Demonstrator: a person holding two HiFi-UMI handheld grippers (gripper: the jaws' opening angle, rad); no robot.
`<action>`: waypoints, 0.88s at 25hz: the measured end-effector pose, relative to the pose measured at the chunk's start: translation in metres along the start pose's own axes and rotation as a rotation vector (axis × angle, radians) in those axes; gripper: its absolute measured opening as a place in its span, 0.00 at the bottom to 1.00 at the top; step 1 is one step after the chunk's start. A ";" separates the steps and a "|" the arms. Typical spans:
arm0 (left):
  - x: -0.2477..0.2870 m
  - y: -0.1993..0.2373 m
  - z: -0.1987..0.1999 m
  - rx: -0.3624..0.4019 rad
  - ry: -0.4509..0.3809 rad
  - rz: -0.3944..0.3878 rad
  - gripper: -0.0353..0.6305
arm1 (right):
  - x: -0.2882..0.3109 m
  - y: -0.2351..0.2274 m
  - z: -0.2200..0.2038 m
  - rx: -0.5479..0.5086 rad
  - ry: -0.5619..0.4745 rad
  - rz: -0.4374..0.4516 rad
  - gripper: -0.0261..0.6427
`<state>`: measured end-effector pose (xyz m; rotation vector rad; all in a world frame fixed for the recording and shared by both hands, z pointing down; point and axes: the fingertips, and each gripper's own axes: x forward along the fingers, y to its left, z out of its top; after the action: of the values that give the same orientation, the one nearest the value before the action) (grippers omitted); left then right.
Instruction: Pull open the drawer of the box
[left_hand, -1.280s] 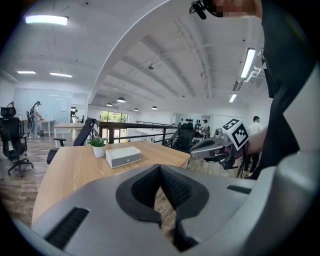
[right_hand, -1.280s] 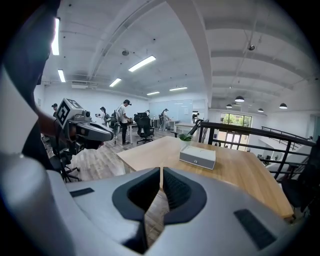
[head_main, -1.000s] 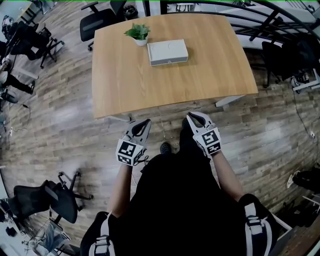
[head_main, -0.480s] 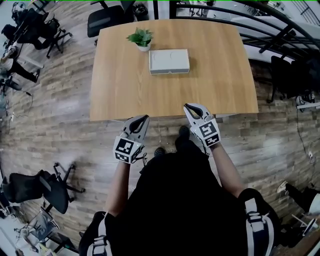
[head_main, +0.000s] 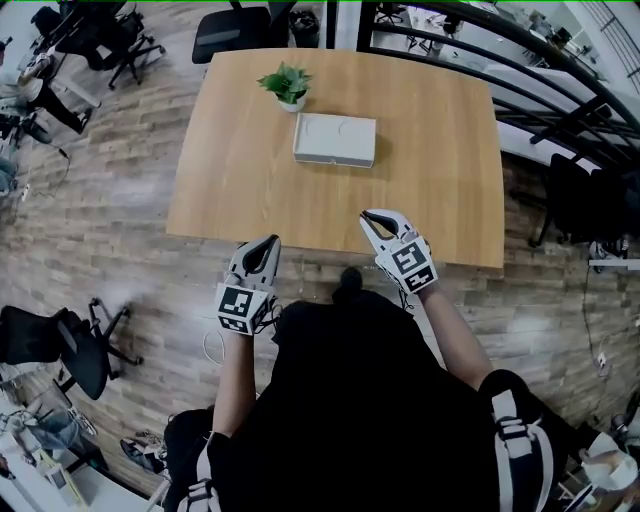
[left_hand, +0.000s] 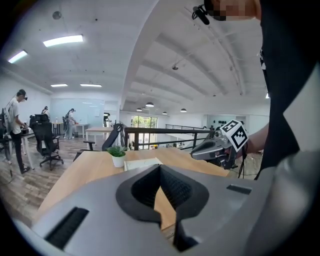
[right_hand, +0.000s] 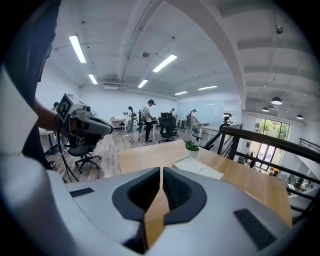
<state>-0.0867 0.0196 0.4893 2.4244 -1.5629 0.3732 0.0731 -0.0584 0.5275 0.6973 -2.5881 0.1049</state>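
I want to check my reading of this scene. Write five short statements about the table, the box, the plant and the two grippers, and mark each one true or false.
1. The white box lies on the wooden table. True.
2. The right gripper is clamped on the box. False: its jaws are together on nothing, and it is at the table's near edge, apart from the box.
3. The potted plant stands on the table near the box. True.
4. The left gripper has its jaws wide apart. False: they are together.
5. The plant stands on top of the box. False: it stands beside it.

flat white box (head_main: 334, 139) on far half of table, beside plant; drawer seemingly closed.
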 end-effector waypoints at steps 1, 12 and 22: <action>0.002 -0.001 -0.001 -0.007 0.000 0.015 0.09 | 0.001 -0.004 0.001 -0.009 -0.003 0.010 0.09; 0.045 -0.030 0.011 0.008 0.000 0.017 0.09 | -0.011 -0.035 0.001 -0.016 -0.046 0.033 0.09; 0.081 -0.050 0.031 0.083 0.027 -0.038 0.09 | -0.011 -0.068 -0.024 0.056 -0.026 0.004 0.09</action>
<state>-0.0057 -0.0399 0.4847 2.4966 -1.5163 0.4697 0.1251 -0.1084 0.5413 0.7179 -2.6208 0.1715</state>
